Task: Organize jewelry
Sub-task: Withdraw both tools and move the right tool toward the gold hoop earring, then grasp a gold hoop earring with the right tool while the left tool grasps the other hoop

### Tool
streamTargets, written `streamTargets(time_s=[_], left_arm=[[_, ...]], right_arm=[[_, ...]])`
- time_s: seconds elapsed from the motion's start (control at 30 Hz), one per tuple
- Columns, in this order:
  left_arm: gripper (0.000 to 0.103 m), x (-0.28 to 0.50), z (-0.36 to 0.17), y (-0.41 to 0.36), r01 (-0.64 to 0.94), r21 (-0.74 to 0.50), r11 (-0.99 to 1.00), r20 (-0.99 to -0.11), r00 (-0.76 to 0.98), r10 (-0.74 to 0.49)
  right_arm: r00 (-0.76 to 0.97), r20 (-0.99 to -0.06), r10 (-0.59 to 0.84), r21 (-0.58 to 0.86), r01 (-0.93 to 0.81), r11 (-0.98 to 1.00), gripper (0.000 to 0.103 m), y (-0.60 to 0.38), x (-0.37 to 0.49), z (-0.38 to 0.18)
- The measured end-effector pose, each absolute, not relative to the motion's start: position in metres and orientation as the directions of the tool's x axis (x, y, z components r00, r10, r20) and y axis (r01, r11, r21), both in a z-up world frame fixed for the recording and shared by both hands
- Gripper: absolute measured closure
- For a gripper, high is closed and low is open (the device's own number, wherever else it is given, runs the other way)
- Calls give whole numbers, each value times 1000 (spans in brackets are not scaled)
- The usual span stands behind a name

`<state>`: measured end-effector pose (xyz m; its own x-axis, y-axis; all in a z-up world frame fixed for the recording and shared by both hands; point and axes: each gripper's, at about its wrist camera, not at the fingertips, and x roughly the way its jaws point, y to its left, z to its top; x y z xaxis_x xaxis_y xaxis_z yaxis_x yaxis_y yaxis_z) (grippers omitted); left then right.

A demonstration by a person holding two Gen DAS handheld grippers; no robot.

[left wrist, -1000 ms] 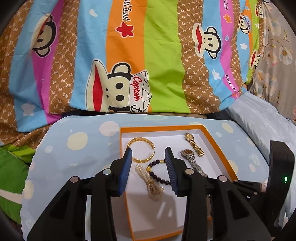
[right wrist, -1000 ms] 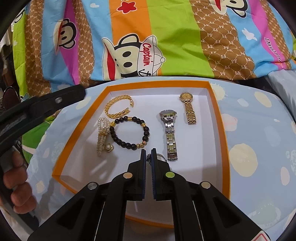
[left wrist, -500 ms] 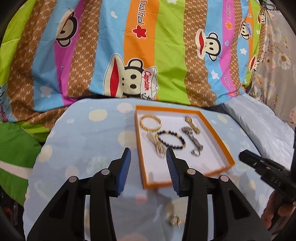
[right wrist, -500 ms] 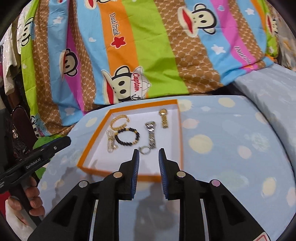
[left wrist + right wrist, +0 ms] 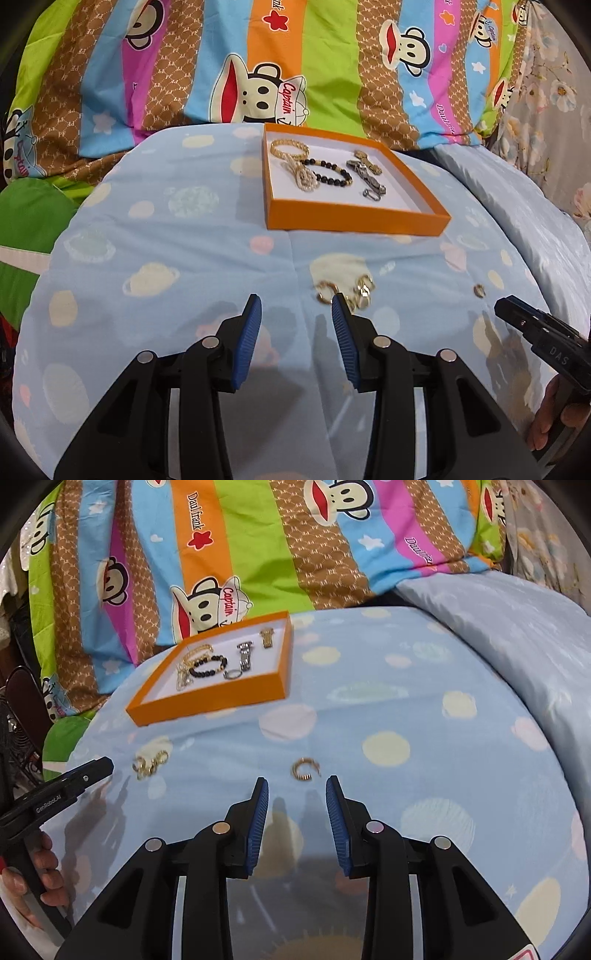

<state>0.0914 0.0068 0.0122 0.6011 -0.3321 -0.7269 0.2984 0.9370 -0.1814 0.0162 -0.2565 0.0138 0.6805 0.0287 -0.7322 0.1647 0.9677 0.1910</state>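
While both tools hover over the blue spotted bedcover (image 5: 177, 229), we count one orange tray (image 5: 354, 220) lying on it ahead of us. Inside it we make out six pieces: one gold bangle (image 5: 289, 147), one pearl strand (image 5: 303, 178), one black bead bracelet (image 5: 328, 170), one silver watch (image 5: 364, 173), one gold watch (image 5: 366, 159) and one silver ring (image 5: 232, 673).

Outside the tray, on the bedcover, we see a small cluster of gold earrings (image 5: 345, 291), too tangled for us to count, just beyond our left tool (image 5: 296, 306). One more gold hoop (image 5: 303, 770) lies alone just ahead of our right tool (image 5: 296, 788). Each tool has its blue pads spread wide apart and holds nothing. A striped monkey-print quilt (image 5: 258, 554) is heaped behind the tray.
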Motion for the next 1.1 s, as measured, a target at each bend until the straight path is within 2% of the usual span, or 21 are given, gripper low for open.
streamTargets(time_s=[0.37,0.77,0.9,1.1], left_arm=[[57,81,1,0,310,-185,933,-746,574,-339],[55,84,-2,1,301,-209,931,-752,559,-349],[55,89,-1,1,291,-206,934,-748,568,-342],[55,106,0,-6,277,-189,942,-749,581,-320]], right_arm=[[675,-737,27,207,188,960,71,-259,36,10],[645,-762,59,228,182,957,71,-261,50,2],[643,-763,64,233,181,955,81,-261,50,1],[644,-762,71,250,190,949,84,-264,50,0]])
